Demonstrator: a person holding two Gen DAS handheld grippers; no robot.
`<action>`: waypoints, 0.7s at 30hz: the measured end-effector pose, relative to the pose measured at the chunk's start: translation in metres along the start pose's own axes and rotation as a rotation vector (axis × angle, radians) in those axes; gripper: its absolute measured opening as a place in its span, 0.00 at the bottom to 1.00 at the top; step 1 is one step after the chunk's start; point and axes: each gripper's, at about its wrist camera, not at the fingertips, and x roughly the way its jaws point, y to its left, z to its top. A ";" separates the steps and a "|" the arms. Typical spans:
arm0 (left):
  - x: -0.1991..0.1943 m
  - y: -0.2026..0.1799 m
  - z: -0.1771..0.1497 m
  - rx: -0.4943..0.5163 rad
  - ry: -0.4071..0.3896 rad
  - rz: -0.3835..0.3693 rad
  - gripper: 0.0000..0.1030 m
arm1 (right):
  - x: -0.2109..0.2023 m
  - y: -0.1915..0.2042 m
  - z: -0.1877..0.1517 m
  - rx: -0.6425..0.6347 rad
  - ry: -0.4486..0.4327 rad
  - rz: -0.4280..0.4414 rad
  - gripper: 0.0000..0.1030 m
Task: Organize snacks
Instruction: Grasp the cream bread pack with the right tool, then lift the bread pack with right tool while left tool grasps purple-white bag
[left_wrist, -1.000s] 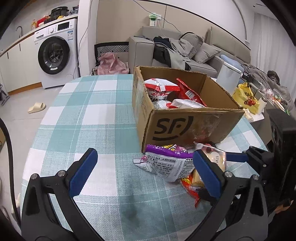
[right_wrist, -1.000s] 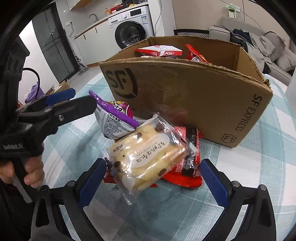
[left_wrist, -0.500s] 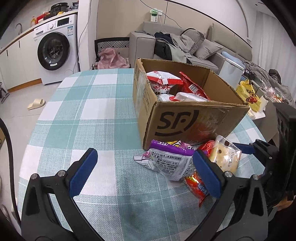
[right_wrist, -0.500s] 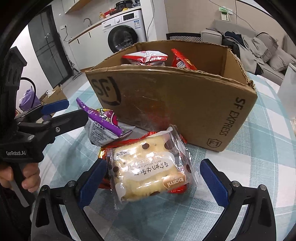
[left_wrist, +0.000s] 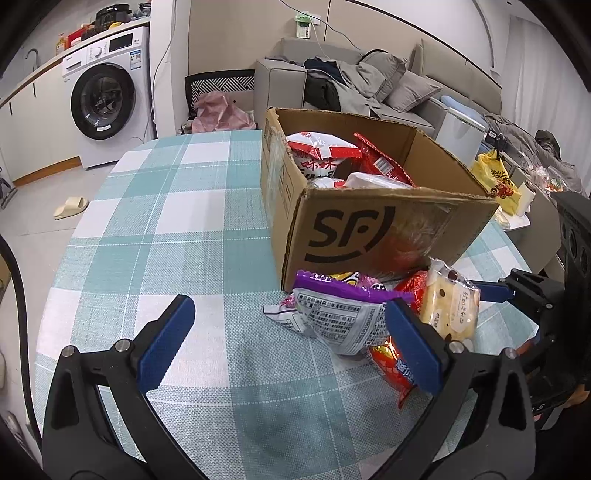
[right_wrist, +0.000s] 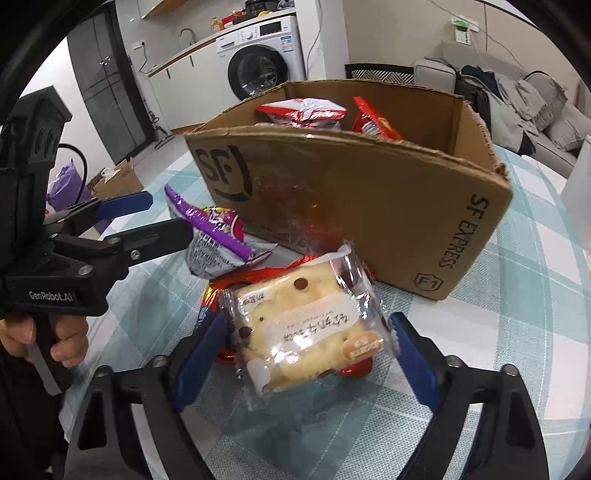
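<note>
- R gripper (right_wrist: 308, 354), lower centre of right wrist view: jaws closing round the bread pack (right_wrist: 306, 328), a clear wrapper w/ choc-chip bread; blue pads sit at its left & right edges, can't tell if they press yet. A sec ago they stood far wider, pack well clear of both.
- L gripper (left_wrist: 288, 343), lower part of left wrist view: wide open, nothing between the pads, only tablecloth; right pad overlaps the purple snack bag (left_wrist: 332, 314) in the pic, contact can't be told. Same spread as before.
- Person's hand (right_wrist: 55, 339) on the L gripper's handle, left edge of right wrist view.
- Bread pack lies on a red snack pack (left_wrist: 395, 365); purple bag just left of it, all at the foot of the cardboard box (left_wrist: 369, 229) in mid frame.
- Box marked SF, open top, red & white snack bags (left_wrist: 321, 155) inside, upper centre.
- Surface: table (left_wrist: 166, 206) w/ teal-white check cloth.
- Room: washing machine (left_wrist: 107, 107) upper left, grey sofa (left_wrist: 369, 85) w/ clothes upper centre-right, slipper (left_wrist: 70, 206) on floor at left, yellow bag (left_wrist: 498, 177) at right.
- Vs earlier: both views sit a bit nearer the box & pile; bread pack lies closer in between the R gripper's pads.
</note>
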 end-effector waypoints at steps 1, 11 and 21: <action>0.000 0.000 0.000 0.000 0.000 0.000 1.00 | 0.000 0.001 0.000 -0.006 -0.002 -0.001 0.82; 0.003 0.000 -0.002 0.004 0.005 -0.002 0.99 | -0.010 0.003 -0.001 -0.021 -0.023 0.034 0.66; 0.004 0.000 -0.003 0.001 0.009 0.001 0.99 | -0.022 -0.003 0.000 -0.017 -0.038 0.068 0.52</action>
